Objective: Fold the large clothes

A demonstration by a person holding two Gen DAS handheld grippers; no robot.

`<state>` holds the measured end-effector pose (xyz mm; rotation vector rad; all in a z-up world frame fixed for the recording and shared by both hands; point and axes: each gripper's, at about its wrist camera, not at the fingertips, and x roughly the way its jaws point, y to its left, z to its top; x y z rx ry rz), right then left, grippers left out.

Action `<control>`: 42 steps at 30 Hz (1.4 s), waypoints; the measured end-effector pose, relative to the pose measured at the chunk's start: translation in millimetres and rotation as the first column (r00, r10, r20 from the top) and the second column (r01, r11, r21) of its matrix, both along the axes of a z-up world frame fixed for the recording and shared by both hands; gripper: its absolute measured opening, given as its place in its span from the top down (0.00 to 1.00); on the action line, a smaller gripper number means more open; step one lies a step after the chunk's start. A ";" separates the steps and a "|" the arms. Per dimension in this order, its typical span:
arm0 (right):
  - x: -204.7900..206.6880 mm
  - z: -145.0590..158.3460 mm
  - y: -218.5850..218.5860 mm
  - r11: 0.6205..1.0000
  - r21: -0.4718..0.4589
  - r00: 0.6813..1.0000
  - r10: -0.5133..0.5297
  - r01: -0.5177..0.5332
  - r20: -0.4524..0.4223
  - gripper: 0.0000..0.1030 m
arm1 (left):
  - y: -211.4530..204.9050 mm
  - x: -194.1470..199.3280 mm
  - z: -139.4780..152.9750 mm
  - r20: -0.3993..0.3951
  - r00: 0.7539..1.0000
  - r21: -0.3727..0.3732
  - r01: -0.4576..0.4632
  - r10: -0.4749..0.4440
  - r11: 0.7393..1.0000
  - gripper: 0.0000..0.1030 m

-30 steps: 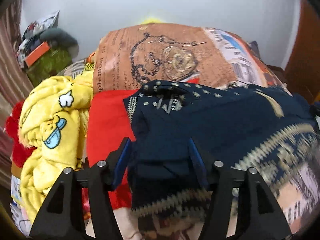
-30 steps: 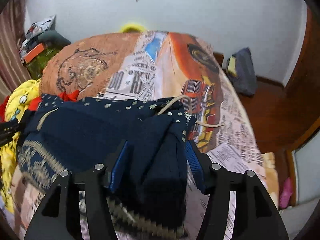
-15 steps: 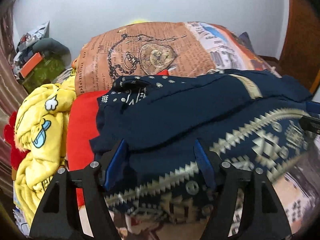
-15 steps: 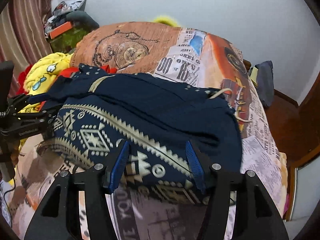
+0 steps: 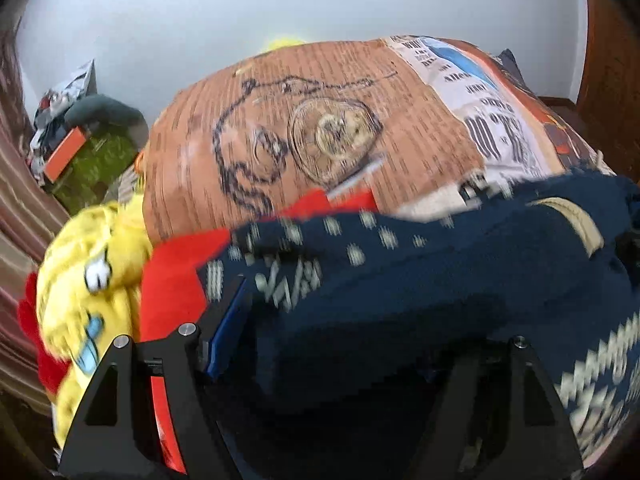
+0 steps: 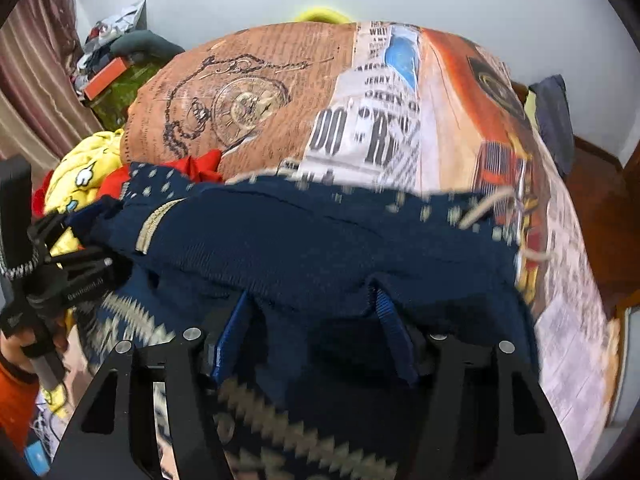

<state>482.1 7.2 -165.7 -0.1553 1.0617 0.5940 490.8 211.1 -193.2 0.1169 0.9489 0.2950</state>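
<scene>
Both grippers, left [image 5: 320,320] and right [image 6: 312,316], clench the navy sweater [image 6: 320,248], stretched crosswise over the bed [image 6: 280,80], beside red [image 5: 172,280] and yellow clothes [image 5: 92,264].

Navy patterned sweater [image 6: 304,248], cream zigzag trim, bunched across bed

Sweater [image 6: 320,256]: matt navy knit, ribbed, rough-looking. My fingers [image 6: 394,336]: blue pads on matt black plastic, shiny metal pins. Bedsheet [image 6: 280,92]: smooth printed cloth.

Bedsheet [image 6: 384,128] print reads "JERRY" and "00 R"; rest blurred.
</scene>
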 end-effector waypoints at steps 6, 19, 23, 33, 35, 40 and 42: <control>31.6 42.5 -7.6 0.993 -0.018 0.980 -0.116 0.121 0.160 0.43 | 26.4 24.5 56.4 0.091 0.992 -0.065 -0.082 0.088 0.994 0.32; -12.8 72.0 -22.8 0.996 0.077 0.981 -0.067 0.054 0.184 0.43 | 31.3 -35.0 70.9 0.097 0.995 -0.133 -0.025 0.038 0.991 0.28; -32.3 53.5 -10.4 0.997 0.074 0.990 -0.003 -0.007 0.143 0.43 | 21.6 -57.8 44.9 0.043 0.999 -0.159 0.023 -0.017 0.987 0.28; -68.1 -4.7 20.8 0.991 -0.057 0.982 0.127 -0.121 0.137 0.37 | 46.6 -117.9 -12.3 -0.019 0.996 -0.182 -0.089 0.086 0.979 0.28; -65.5 -7.2 12.3 0.995 -0.042 0.986 0.098 -0.093 0.137 0.28 | 53.0 -126.8 -21.6 -0.031 0.994 -0.180 -0.111 0.107 0.978 0.28; -54.7 -12.1 -20.7 0.999 0.036 0.998 0.034 -0.036 0.053 0.26 | 65.2 -142.0 -49.4 -0.061 0.989 -0.166 -0.144 0.136 0.975 0.17; -59.6 -9.0 -32.0 0.999 0.036 0.998 0.021 -0.024 0.063 0.26 | 69.3 -148.8 -52.1 -0.044 0.987 -0.166 -0.161 0.155 0.973 0.15</control>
